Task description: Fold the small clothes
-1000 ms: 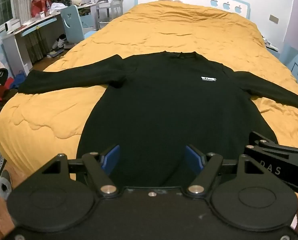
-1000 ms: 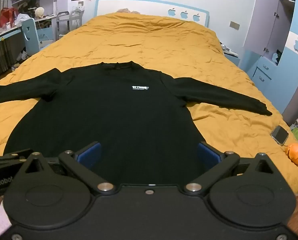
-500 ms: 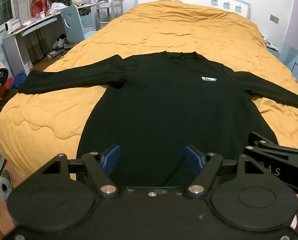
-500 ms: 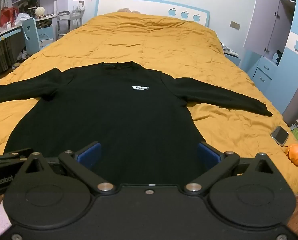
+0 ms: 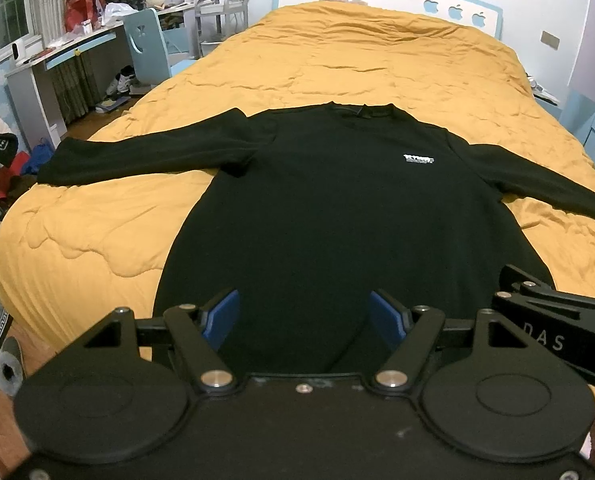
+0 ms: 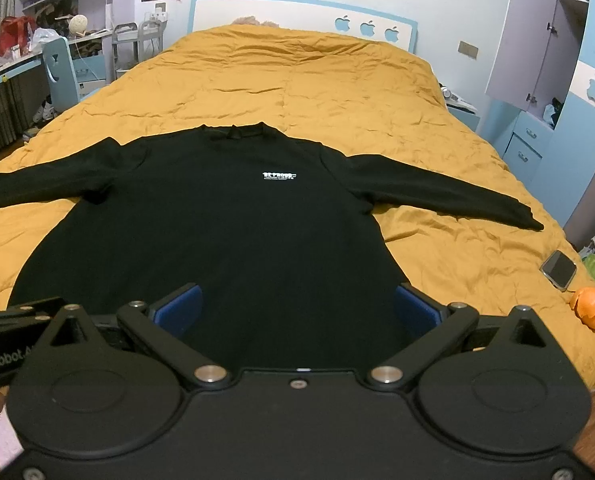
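A black long-sleeved sweater with a small white chest logo lies flat and face up on the orange bed, sleeves spread to both sides, hem toward me. It also shows in the right wrist view. My left gripper is open and empty, held above the hem near the bed's foot. My right gripper is open and empty, held beside it above the hem. The right gripper's body shows at the right edge of the left wrist view.
A phone and a peeled orange lie on the bed's near right corner. A desk and a blue chair stand left of the bed. Blue drawers stand on the right. Shoes and clutter lie on the floor at left.
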A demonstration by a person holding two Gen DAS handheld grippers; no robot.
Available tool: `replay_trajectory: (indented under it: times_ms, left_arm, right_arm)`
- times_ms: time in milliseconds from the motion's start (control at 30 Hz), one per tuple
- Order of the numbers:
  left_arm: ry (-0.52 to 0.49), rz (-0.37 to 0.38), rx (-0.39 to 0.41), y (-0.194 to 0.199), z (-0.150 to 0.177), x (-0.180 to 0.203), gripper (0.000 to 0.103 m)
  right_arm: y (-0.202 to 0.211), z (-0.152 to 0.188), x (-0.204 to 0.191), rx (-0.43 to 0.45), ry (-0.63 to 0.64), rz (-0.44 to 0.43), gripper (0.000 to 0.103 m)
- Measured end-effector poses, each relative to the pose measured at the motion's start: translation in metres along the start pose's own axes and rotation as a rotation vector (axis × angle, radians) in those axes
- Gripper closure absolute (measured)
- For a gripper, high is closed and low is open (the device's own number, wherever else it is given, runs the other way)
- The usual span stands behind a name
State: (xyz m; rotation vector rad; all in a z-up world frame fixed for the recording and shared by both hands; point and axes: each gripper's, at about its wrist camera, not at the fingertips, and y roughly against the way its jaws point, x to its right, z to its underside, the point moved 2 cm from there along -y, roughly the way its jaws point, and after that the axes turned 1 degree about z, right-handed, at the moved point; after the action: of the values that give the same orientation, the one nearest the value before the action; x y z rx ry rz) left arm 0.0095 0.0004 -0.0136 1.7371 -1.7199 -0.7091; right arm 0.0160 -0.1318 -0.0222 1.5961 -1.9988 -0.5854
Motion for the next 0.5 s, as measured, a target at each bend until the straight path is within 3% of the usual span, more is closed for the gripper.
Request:
replay_trajectory:
  times_ms: [500]
  left_arm:
    - [0.005, 0.012, -0.027, -0.0077, -0.004, -0.0043, 0.027]
  right_arm:
    - [-0.0021, -0.0007, -0.0015, -0.011, 0.001, 0.005, 0.0]
